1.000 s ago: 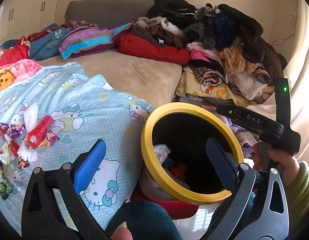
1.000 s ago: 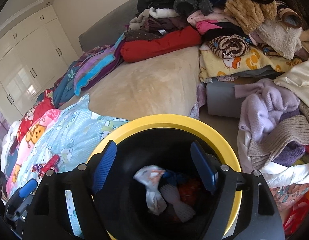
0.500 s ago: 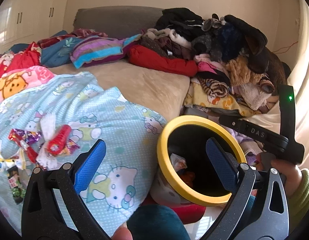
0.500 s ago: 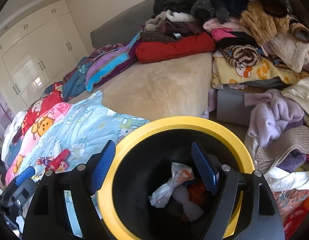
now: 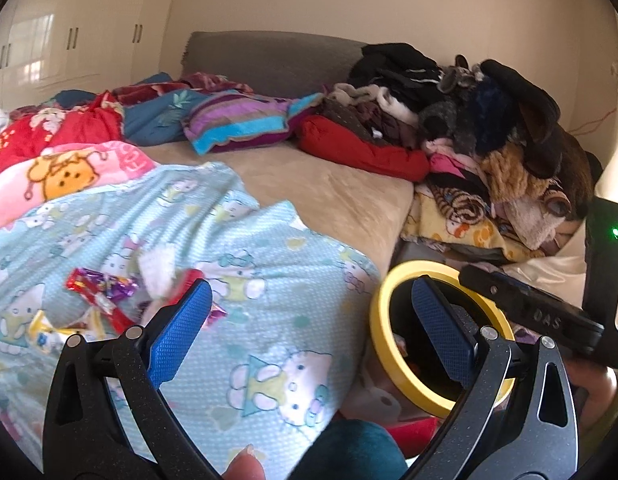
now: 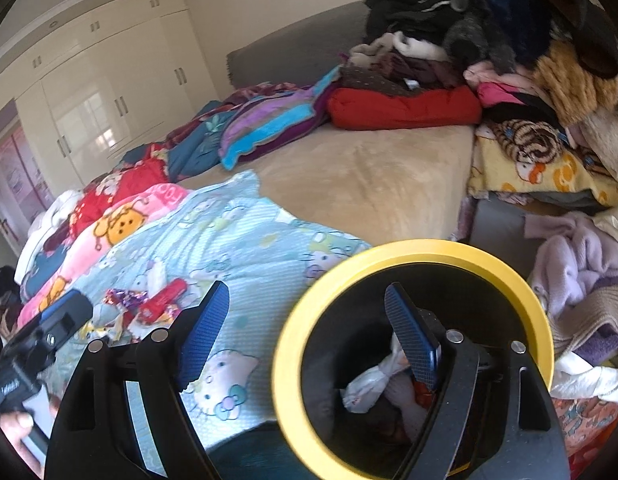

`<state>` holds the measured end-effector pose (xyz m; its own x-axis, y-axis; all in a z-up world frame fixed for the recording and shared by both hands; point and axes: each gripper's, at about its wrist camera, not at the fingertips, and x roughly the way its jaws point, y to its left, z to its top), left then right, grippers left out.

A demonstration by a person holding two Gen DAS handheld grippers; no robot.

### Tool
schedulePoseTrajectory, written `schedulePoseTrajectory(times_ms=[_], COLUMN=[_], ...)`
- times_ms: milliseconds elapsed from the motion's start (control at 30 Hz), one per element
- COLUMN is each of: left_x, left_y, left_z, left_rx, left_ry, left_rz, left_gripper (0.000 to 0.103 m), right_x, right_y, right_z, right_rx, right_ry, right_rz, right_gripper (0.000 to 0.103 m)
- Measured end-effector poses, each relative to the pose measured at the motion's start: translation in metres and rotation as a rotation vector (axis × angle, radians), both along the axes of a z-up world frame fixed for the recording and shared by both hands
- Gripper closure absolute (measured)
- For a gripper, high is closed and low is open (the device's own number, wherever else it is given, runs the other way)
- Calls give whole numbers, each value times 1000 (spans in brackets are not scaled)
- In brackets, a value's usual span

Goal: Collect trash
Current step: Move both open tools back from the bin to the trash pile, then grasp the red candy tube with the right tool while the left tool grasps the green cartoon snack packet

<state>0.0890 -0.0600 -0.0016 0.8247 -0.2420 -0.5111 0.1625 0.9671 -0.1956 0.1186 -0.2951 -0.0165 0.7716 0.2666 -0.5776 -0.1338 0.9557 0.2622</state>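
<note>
Wrappers (image 5: 105, 296) lay scattered on the pale blue cartoon blanket (image 5: 269, 264), well left of the yellow-rimmed bin (image 6: 413, 256), which already held crumpled trash. Both the left gripper (image 5: 305, 328) and the right gripper (image 6: 305, 336) stood released and empty. Judged best: approach one wrapper low, pinching it clear of the cloth

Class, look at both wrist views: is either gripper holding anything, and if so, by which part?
Nothing is held. The left gripper and right gripper both stand open and empty; the wrappers lie on the blanket, untouched.
</note>
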Motion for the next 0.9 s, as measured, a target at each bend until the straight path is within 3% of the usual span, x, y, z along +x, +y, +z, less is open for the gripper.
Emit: schedulePoseTrajectory(times_ms=[367,900], left_x=[-6,-10], left_y=[39,93], left_z=[9,5], left_rx=[26,25], left_ry=[-44,-44], left_rz=[83,193], left_gripper=[11,11], right_x=[-6,-5], right_y=[44,100], right_z=[5,9], right_rx=[-19,-53], right_ry=[-25,-47], right_rz=[79,185], right_gripper=[25,25])
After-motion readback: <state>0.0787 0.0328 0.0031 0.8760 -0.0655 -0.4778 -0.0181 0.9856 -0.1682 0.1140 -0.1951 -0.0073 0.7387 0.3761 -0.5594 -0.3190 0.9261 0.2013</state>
